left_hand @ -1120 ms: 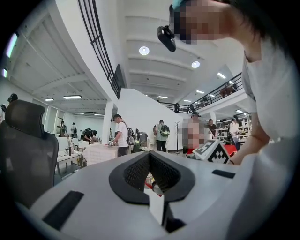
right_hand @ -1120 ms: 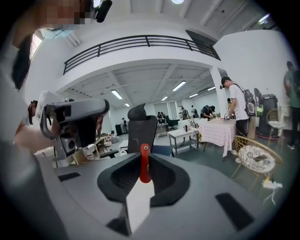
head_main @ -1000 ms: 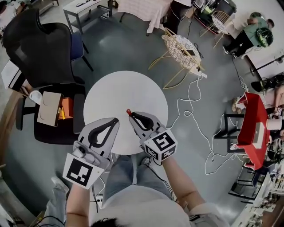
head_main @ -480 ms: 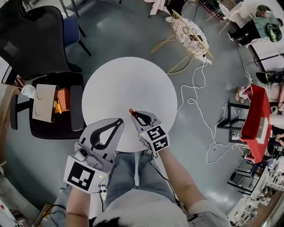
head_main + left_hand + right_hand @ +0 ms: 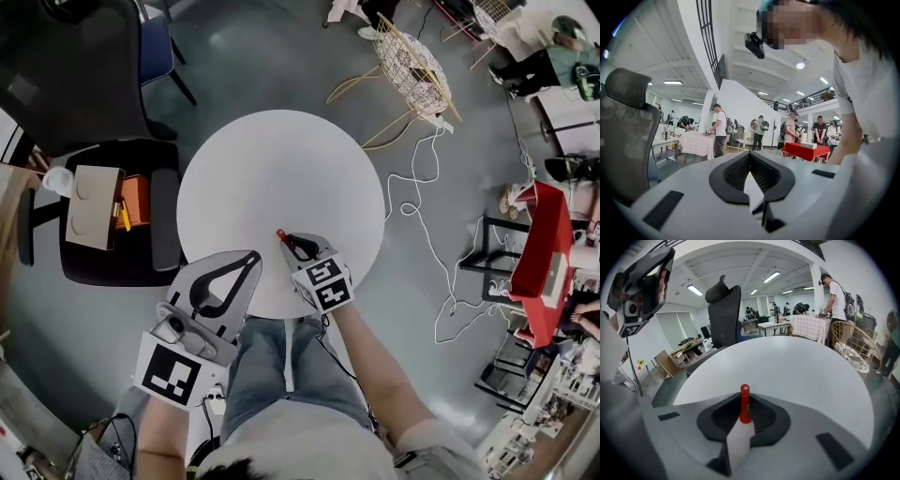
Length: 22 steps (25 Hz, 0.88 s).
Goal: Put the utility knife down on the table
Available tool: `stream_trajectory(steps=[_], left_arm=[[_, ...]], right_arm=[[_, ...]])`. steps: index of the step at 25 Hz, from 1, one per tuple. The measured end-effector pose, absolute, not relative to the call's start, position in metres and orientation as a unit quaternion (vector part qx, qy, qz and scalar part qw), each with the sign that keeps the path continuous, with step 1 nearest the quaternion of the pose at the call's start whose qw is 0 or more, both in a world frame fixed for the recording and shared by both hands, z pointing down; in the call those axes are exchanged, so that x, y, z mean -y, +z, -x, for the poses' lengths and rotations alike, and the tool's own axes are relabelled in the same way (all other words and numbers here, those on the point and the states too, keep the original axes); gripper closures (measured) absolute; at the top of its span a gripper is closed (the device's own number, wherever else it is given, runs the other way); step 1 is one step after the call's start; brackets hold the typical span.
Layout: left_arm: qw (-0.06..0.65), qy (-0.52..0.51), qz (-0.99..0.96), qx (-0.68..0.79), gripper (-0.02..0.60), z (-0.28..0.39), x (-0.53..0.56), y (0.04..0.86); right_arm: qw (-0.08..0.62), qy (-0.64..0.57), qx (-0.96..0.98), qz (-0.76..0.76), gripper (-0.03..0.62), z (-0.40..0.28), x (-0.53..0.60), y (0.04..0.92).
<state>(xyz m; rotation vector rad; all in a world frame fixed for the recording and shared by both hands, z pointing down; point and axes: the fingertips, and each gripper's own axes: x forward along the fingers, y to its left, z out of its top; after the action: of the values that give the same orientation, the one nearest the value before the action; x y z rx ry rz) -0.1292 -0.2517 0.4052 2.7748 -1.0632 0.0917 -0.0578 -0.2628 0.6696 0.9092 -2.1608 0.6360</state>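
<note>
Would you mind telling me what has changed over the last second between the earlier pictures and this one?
The right tool has sunk away from the head camera toward the table, so its marker cube looks smaller. It still clamps the utility knife, red end poking forward. Nothing was let go. The left tool stays shut and empty at the table's near edge.

Table [image 5: 281, 159] sits straight ahead of the person. R gripper [image 5: 284, 236] is over its near part, w/ the knife [image 5: 280, 233] between the jaws, tip pointing fwd; possibly clear of the top. L gripper [image 5: 251, 257] is to its left, at the table's near-left edge. Chair [image 5: 164, 220] w/ box [image 5: 92, 206] on it is left of table; cable [image 5: 412, 211] is on the floor to the right.
</note>
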Motion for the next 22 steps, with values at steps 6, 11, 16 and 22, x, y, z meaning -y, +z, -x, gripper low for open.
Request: stream_trajectory(steps=[6,11,16,22], left_arm=[[0.088,0.032,-0.928,0.361,0.572,0.137,0.252,0.411],[0.087,0.029,-0.927,0.364,0.572,0.137,0.251,0.409],[0.085,0.031,-0.926,0.366,0.572,0.133,0.247,0.403],[0.078,0.028,-0.927,0.365,0.572,0.128,0.240,0.390]], right_arm=[[0.358,0.237,0.832,-0.352,0.531,0.061,0.262,0.678],[0.362,0.239,0.830,-0.352,0.530,0.060,0.259,0.675],[0.350,0.239,0.834,-0.352,0.525,0.058,0.257,0.664],[0.305,0.213,0.861,-0.347,0.586,0.067,0.256,0.618]])
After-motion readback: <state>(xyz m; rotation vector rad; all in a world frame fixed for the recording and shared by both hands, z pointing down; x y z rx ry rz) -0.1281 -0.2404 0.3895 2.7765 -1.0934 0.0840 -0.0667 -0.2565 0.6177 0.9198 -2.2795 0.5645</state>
